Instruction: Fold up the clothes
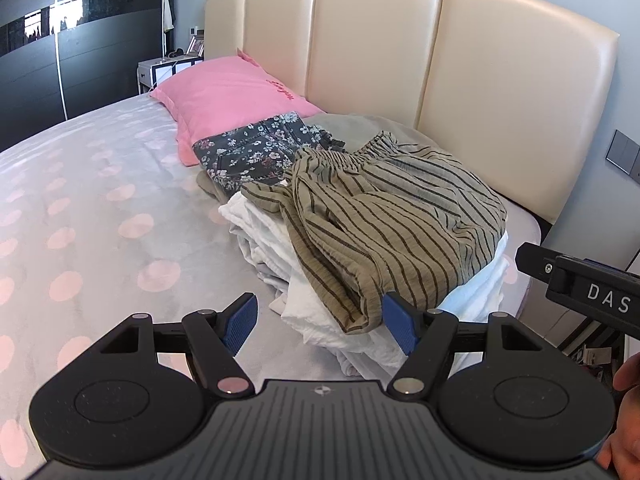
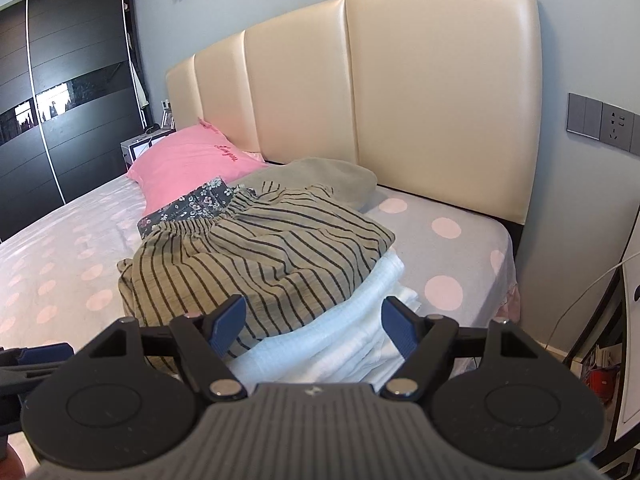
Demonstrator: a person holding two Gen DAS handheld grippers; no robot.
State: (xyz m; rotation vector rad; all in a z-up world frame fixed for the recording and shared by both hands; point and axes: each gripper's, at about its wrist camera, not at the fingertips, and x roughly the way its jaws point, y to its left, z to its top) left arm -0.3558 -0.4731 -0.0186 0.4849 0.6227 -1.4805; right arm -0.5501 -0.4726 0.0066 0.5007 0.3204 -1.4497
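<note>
- Your left gripper [image 1: 320,322] has its jaws spread wide, nothing in them, hovering at the near edge of the pile.
- Your right gripper [image 2: 314,326] is released too, jaws apart over the white folded cloth [image 2: 340,336].
- The olive crinkled garment with dark stripes [image 1: 384,220] sits on top of that white stack, around 12 o'clock from both grippers.
- The dark floral-print piece [image 1: 256,152] lies beyond it, touching the pink pillow [image 1: 232,96] at 11 o'clock.
- Everything's on the grey bed sheet with pink dots [image 1: 100,208].
</note>
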